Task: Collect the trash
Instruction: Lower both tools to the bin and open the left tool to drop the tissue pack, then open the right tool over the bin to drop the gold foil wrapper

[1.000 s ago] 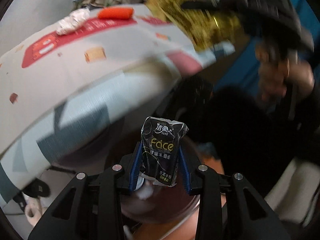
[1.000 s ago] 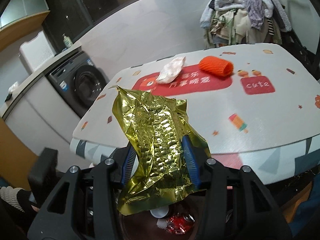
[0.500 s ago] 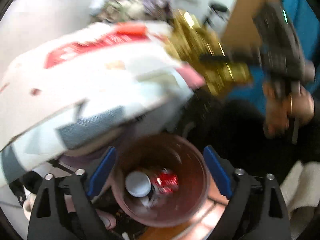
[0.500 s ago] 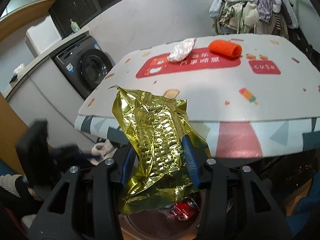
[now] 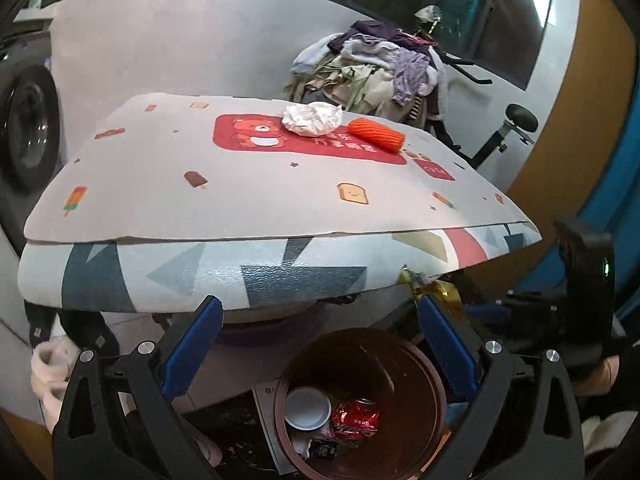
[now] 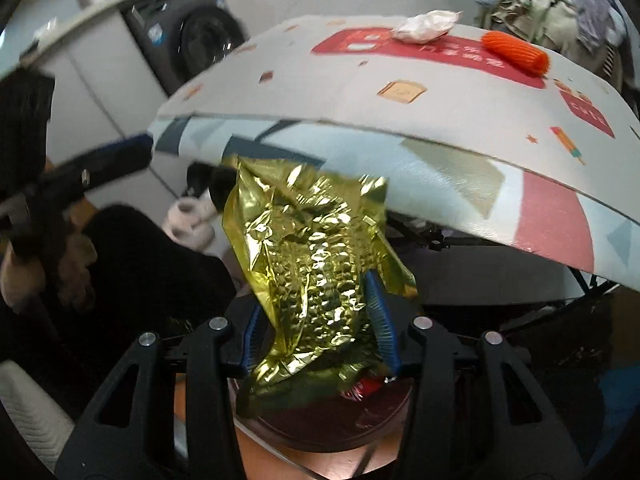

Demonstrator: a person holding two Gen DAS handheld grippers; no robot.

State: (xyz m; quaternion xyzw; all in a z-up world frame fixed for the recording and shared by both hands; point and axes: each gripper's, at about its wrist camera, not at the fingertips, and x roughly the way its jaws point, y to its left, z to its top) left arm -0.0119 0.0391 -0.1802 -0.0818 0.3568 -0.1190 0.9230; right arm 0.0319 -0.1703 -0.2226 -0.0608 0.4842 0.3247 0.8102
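My left gripper (image 5: 320,346) is open and empty above a brown trash bin (image 5: 434,384) that stands under the table's front edge. In the bin lie a black tissue pack (image 5: 324,449), a crushed red can (image 5: 356,422) and a white cup (image 5: 307,408). My right gripper (image 6: 316,320) is shut on a crumpled gold foil wrapper (image 6: 312,264) and holds it over the same bin (image 6: 320,420). On the table's far side lie a crumpled white paper (image 5: 312,119) and an orange foam net sleeve (image 5: 376,135).
The table (image 5: 256,188) has a patterned mat and overhangs the bin. A pile of clothes (image 5: 372,68) stands behind it. A washing machine (image 6: 200,44) is at the left. Pink slippers (image 6: 188,224) lie on the floor under the table.
My left gripper opened and let go of the black tissue pack, which now lies in the bin. My right gripper moved down toward the bin with the gold wrapper.
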